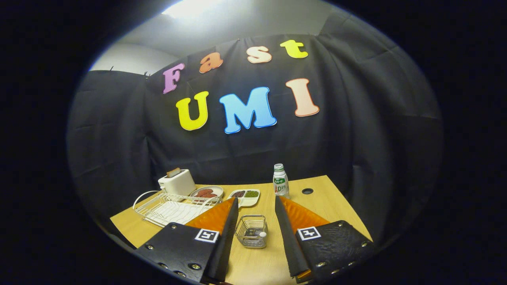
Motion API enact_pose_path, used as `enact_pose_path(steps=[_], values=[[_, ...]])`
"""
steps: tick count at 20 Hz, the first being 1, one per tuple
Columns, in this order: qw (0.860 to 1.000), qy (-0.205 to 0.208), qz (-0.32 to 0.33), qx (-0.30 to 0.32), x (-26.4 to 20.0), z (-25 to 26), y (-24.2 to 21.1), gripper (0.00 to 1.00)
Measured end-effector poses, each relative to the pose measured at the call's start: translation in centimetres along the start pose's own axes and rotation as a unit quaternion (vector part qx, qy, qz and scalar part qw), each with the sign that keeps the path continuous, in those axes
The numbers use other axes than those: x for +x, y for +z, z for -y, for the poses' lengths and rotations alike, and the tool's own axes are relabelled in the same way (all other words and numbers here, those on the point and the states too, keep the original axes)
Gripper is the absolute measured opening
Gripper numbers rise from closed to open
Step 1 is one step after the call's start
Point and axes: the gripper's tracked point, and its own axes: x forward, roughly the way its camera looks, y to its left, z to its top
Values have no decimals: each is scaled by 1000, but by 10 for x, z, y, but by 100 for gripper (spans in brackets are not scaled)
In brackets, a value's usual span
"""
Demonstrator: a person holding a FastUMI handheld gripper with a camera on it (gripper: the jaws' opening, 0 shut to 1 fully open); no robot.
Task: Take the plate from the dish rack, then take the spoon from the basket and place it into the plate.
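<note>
The plate (206,192) sits at the far left of the desk (253,257), just behind the dish rack (168,208) rather than in it, with something dark red on it. It looks glazed, stiff and slick, so I'd take it by the rim, firmly. The spoon (262,234) shows as a small pale knob poking up in the wire basket (251,231), right between my fingers, light and easy to tip; I'd pinch it just under that knob. My gripper (255,206) is spread wide, holding nothing. Beyond: a toaster (176,182), a divided dish (245,196), a bottle (280,181).
</note>
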Motion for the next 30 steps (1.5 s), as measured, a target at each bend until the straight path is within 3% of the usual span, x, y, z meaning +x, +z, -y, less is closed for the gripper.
enact_pose_path(steps=[12,18,20,21,23,24,26,27,30], values=[[999,-6,7,-39,70,12,-95,58],[999,-21,12,-33,103,7,-118,56],[999,-23,4,-32,100,4,-120,39],[999,-17,3,-29,109,5,-125,24],[1000,-12,2,-25,101,1,-119,24],[1000,-9,-8,-28,99,-1,-123,15],[999,-13,-13,-39,101,-2,-120,14],[999,-10,-23,-44,101,-5,-120,9],[998,-13,-20,-51,95,-5,-107,9]])
